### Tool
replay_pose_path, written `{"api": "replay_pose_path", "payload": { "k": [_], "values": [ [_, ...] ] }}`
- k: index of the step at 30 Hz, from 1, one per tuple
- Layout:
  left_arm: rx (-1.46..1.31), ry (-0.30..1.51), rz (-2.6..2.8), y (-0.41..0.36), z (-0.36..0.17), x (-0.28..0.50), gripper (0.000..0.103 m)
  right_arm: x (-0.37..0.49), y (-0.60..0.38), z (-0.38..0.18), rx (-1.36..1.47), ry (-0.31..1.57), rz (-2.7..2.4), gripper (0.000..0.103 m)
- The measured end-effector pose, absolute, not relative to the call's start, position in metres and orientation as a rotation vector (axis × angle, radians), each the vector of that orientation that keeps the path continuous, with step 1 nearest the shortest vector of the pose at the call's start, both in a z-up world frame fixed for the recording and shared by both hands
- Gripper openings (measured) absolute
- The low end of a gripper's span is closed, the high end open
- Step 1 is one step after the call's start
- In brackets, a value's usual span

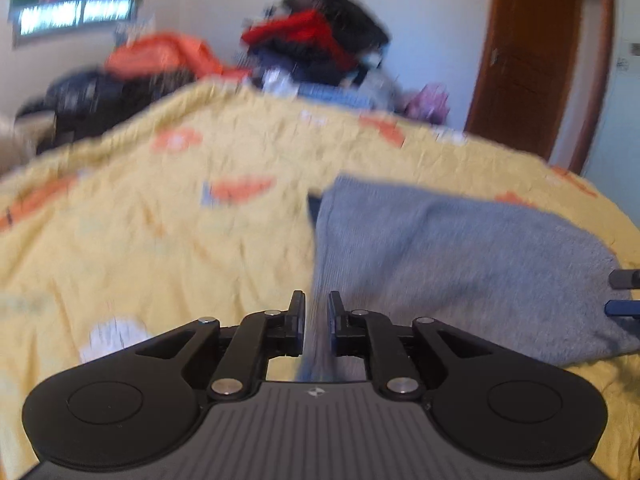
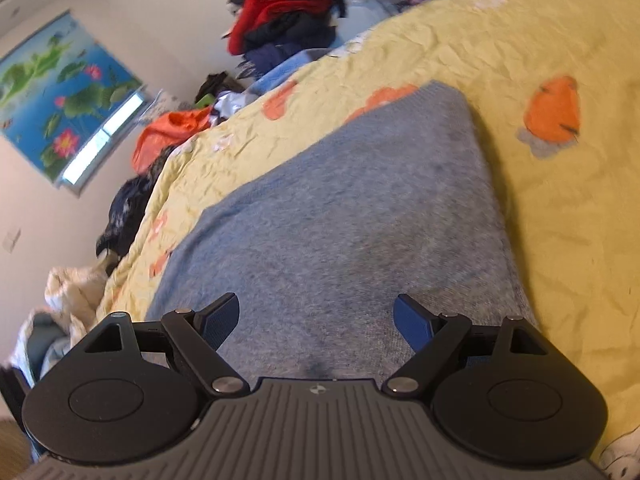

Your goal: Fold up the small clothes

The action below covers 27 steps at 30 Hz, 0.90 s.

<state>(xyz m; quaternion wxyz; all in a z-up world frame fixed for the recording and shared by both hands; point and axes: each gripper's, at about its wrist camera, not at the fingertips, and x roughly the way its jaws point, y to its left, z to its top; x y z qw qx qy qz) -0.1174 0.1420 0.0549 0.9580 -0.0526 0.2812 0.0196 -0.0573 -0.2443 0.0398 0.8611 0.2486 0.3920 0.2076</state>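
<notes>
While the left claw [image 1: 316, 308] pinches the grey cloth [image 1: 440, 248], only the right view shows the right claw [image 2: 316, 312] agape, empty.

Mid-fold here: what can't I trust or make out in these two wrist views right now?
- Left wrist view: motion blur; whether the left gripper pinches the grey garment edge is unclear.
- Same view: right gripper cut off by the frame edge.
- Right wrist view: garment's near edge hidden under the right gripper's body.
- Clothes pile: individual items unreadable.

Probably a home bedroom: yellow bedspread [image 2: 520, 40], heaped clothes [image 2: 284, 20], wooden door [image 1: 532, 52].
</notes>
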Motion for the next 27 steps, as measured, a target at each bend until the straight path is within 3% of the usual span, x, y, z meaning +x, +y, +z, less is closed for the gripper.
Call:
{"api": "replay_pose_path", "payload": {
  "k": [1,3,4,7,12,18,24,25,27],
  "values": [
    [-0.080,0.531,0.038,0.141,0.063,-0.114,0.029,-0.058,-0.244,0.042,0.510,0.817,0.439,0.086],
    [-0.073,0.494,0.064,0.141,0.075,-0.099,0.098,-0.055,-0.243,0.043,0.509,0.814,0.433,0.087],
    [-0.090,0.487,0.078,0.142,0.078,-0.089,0.103,-0.052,-0.242,0.042,0.513,0.822,0.432,0.087],
    [-0.168,0.542,0.069,0.145,0.077,-0.075,0.102,-0.049,-0.235,0.033,0.447,0.862,0.468,0.088],
    [-0.279,0.552,0.064,0.143,0.056,-0.119,0.102,-0.061,-0.243,0.042,0.340,0.861,0.428,0.084],
    [-0.710,0.687,0.080,0.160,0.015,-0.156,0.101,-0.065,-0.233,0.056,0.349,0.821,0.483,0.092],
    [-1.007,0.677,0.095,0.186,0.004,-0.130,0.101,-0.063,-0.213,0.041,0.187,0.854,0.461,0.094],
    [-1.030,0.680,0.091,0.187,0.003,-0.122,0.099,-0.064,-0.212,0.041,0.185,0.858,0.456,0.094],
    [-1.026,0.706,0.102,0.185,0.002,-0.110,0.077,-0.067,-0.210,0.042,0.177,0.859,0.443,0.094]
  ]
}}
